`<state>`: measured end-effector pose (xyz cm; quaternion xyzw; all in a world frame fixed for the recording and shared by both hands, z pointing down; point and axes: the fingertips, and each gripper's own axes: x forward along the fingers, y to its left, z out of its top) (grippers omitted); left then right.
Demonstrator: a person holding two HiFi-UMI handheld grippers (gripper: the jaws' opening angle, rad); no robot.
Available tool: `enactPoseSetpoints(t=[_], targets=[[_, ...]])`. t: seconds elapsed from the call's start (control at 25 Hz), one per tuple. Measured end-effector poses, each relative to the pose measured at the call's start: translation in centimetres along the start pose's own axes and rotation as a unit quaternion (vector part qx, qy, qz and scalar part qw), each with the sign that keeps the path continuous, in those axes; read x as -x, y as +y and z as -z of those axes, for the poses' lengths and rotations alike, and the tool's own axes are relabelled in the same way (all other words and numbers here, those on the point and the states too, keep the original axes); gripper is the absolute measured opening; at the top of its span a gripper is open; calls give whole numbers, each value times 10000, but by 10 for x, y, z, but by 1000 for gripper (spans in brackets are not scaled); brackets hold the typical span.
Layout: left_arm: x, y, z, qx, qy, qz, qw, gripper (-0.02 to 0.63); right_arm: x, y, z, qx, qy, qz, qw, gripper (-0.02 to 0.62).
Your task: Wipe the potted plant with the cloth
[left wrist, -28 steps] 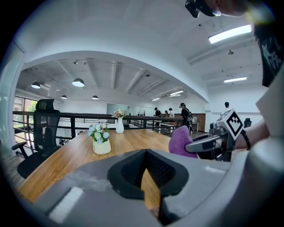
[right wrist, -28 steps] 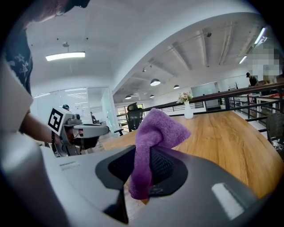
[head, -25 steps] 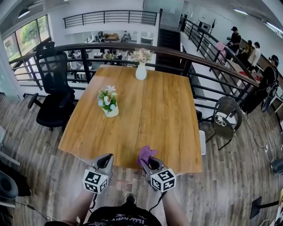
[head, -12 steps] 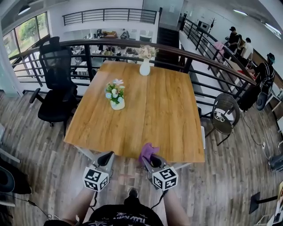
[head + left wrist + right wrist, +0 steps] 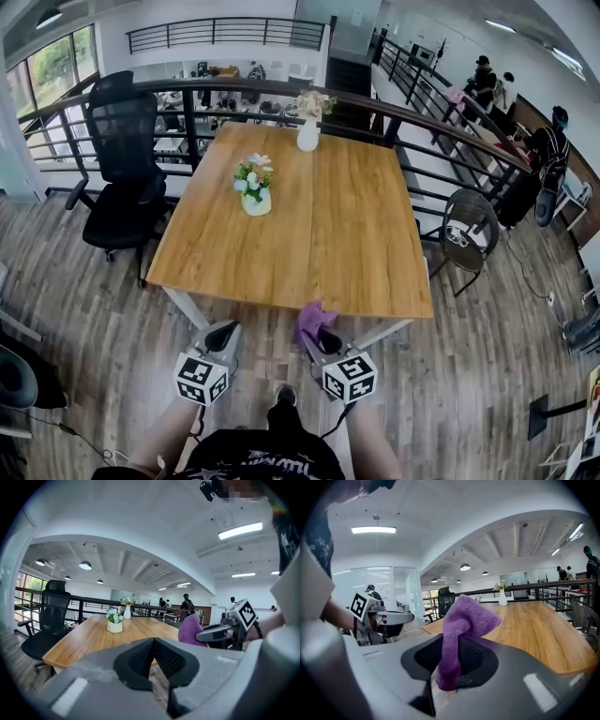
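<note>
A small potted plant (image 5: 254,186) with pale flowers in a cream pot stands on the left half of the wooden table (image 5: 328,253); the left gripper view shows the potted plant (image 5: 114,619) far ahead. A purple cloth (image 5: 312,322) is pinched in my right gripper (image 5: 313,336), which hovers just short of the table's near edge; in the right gripper view the purple cloth (image 5: 461,630) sticks up between the jaws of my right gripper (image 5: 451,660). My left gripper (image 5: 222,337) is beside it, shut with nothing in it, its jaws pressed together in my left gripper (image 5: 153,660) view.
A white vase with flowers (image 5: 309,131) stands at the table's far edge. A black office chair (image 5: 122,187) is left of the table, a mesh chair (image 5: 464,239) to its right. A dark railing (image 5: 422,141) runs behind. People stand far right.
The table has slid away from both grippers: they have drawn back from over its near edge to the floor in front of it. The cloth stays gripped.
</note>
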<state>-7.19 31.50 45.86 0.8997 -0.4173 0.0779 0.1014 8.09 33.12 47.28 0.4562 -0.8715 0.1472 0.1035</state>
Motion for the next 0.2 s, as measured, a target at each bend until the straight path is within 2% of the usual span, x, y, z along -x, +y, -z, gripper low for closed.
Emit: enactPoseSetpoints(t=[0.2], targets=[[40,-6,9,23,-28,33,10000,3,19,37,10,-16,-30,69,10000,83]])
